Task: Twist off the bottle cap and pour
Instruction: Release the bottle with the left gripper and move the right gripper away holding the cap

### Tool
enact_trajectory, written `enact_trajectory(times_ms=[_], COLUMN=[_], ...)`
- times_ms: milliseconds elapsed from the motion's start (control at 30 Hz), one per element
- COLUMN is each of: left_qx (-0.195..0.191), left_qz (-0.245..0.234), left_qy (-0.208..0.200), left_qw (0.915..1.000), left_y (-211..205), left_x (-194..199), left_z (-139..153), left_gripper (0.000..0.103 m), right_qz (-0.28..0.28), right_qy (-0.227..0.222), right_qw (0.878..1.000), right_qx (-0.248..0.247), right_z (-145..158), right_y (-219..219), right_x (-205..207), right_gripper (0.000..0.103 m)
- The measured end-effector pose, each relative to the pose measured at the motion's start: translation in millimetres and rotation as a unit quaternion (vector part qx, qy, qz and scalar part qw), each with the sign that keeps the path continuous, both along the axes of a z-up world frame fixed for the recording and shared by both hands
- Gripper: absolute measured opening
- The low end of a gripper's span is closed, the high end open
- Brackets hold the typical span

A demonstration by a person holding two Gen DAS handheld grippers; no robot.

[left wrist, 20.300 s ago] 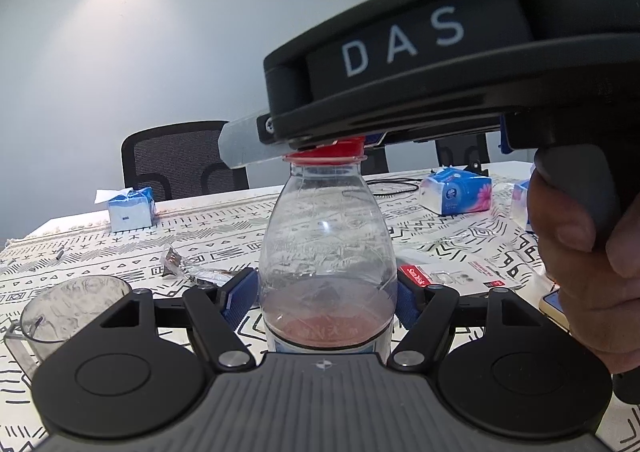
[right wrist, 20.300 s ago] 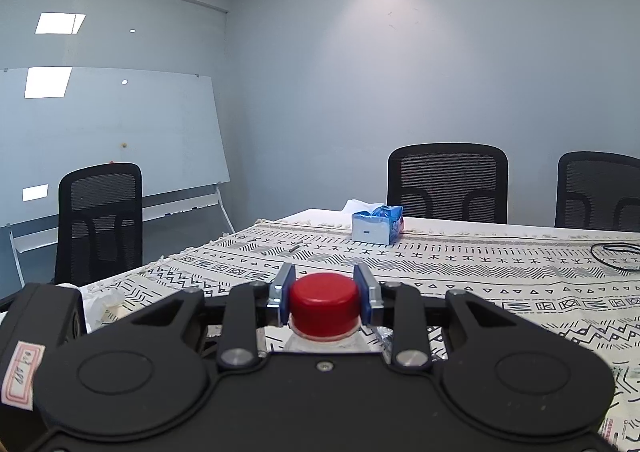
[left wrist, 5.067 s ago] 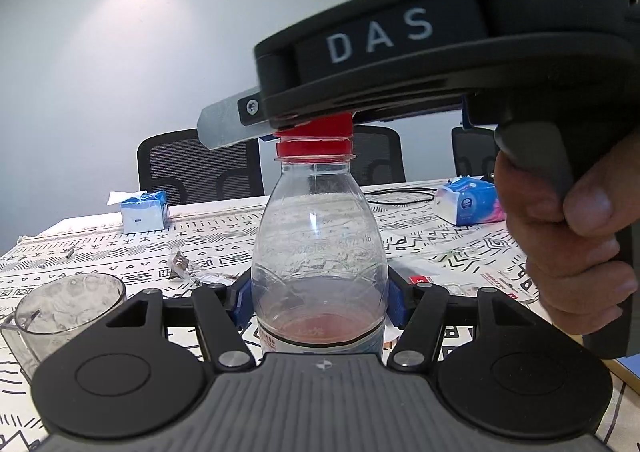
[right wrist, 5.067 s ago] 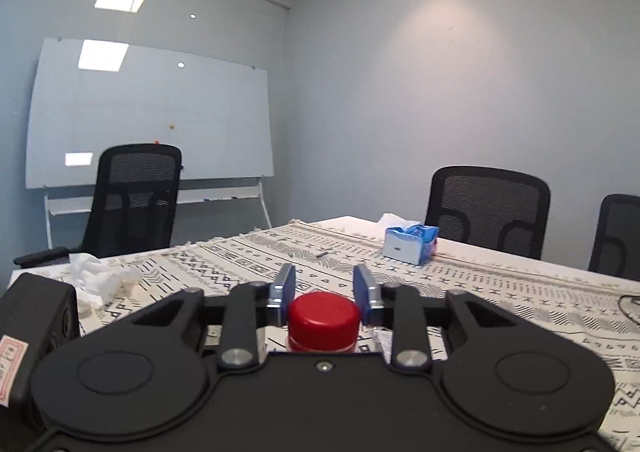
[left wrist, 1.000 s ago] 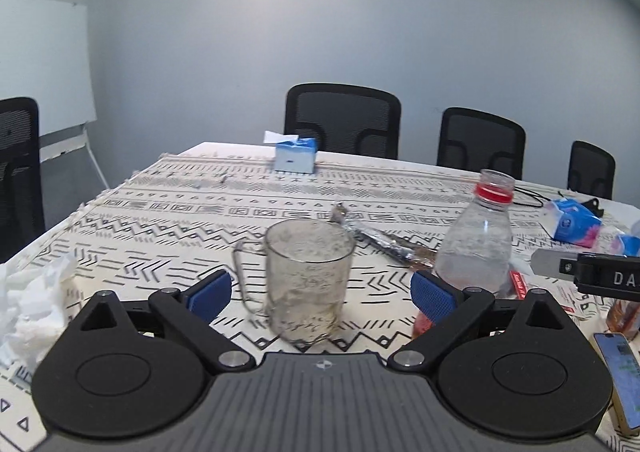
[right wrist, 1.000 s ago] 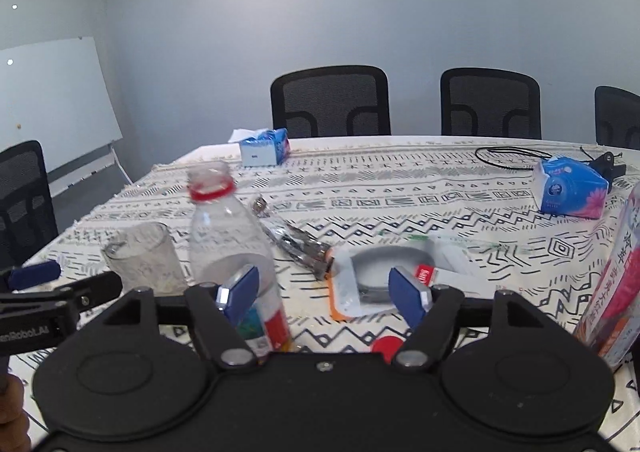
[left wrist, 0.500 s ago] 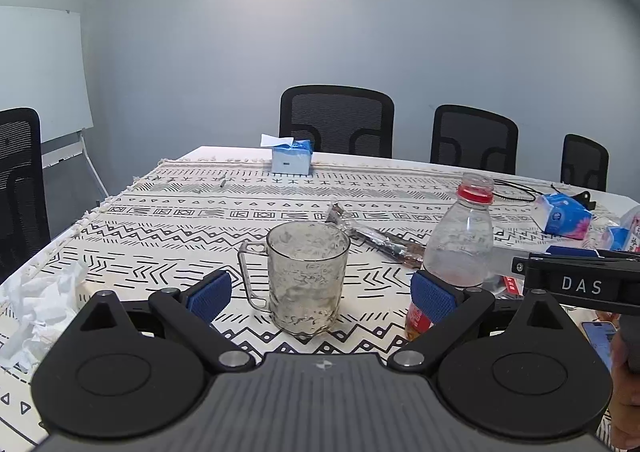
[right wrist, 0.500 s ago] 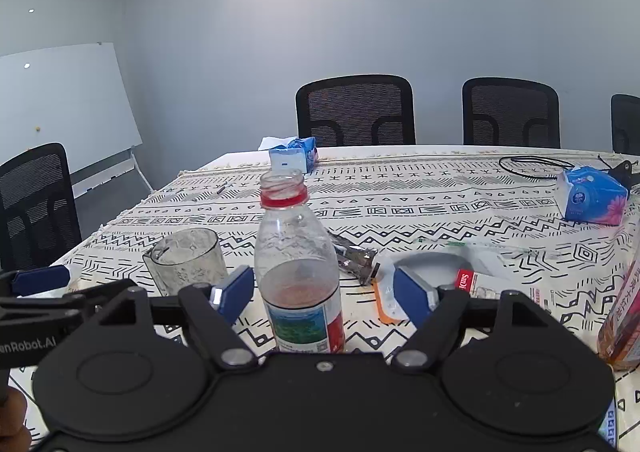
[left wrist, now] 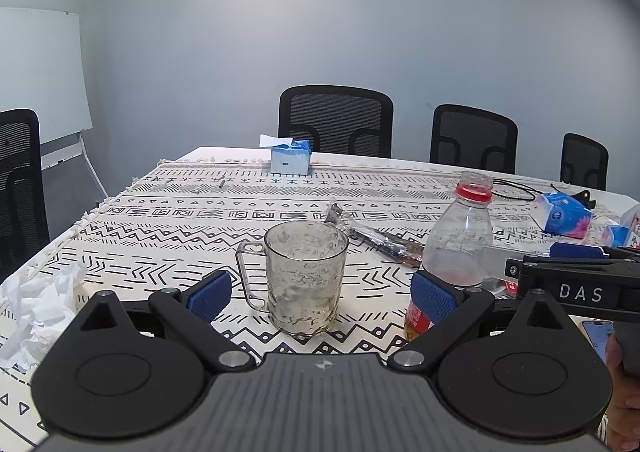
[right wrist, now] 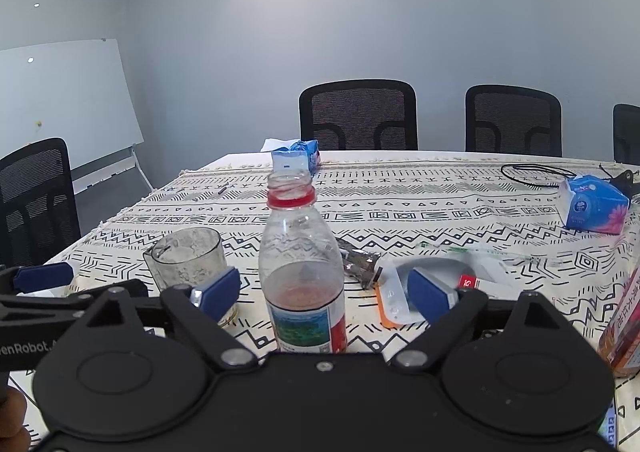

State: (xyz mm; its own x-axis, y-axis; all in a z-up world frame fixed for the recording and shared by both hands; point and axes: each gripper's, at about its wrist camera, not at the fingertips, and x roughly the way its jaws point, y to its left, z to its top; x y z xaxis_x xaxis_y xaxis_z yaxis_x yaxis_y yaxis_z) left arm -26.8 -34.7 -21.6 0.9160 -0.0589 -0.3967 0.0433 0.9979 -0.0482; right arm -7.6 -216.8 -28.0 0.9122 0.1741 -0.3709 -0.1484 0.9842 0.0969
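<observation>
Right wrist view: my right gripper point(right wrist: 323, 294) has its jaws spread wide, and they have just been opening further. The bottle point(right wrist: 303, 276) stands upright between the blue pads point(right wrist: 218, 289), uncapped, with clear gaps on both sides, so nothing presses on it. A red ring sits under its open mouth, and a little reddish liquid lies low in it. The glass mug point(right wrist: 188, 260) stands just left of the bottle, towards the desk's left edge, and the two do not touch. A foil wrapper point(right wrist: 358, 258) and a flat white packet point(right wrist: 404, 290) lie just right of the bottle. A tissue pack point(right wrist: 595, 203) lies well off towards the right edge, with a black cable point(right wrist: 536, 171) beyond it near the far edge.

In the left wrist view my left gripper point(left wrist: 322, 294) also has its jaws wide apart. The mug stands between them with room on each side, untouched. The bottle stands to the right, behind my right-hand pad. Crumpled paper point(left wrist: 36, 304) lies at the desk's point(left wrist: 168, 228) left edge. The middle of the patterned cloth, out to the tissue box point(left wrist: 290, 159) at the far edge, is open room. Chairs point(left wrist: 336, 123) line the far side.
</observation>
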Motion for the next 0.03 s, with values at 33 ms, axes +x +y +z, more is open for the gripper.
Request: enact_trajectory(times_ms=[33], left_qx=[-0.001], left_qz=[0.000], left_qy=[0.001], left_qw=[1.0000], left_y=[0.0], left_x=[0.1], left_z=[-0.1], left_gripper=[0.098], right_qz=[0.000], right_qy=[-0.001], right_qw=[1.000], right_qx=[0.000], right_z=[0.0], right_y=[0.0], right_x=[-0.4], right_gripper=[0.092])
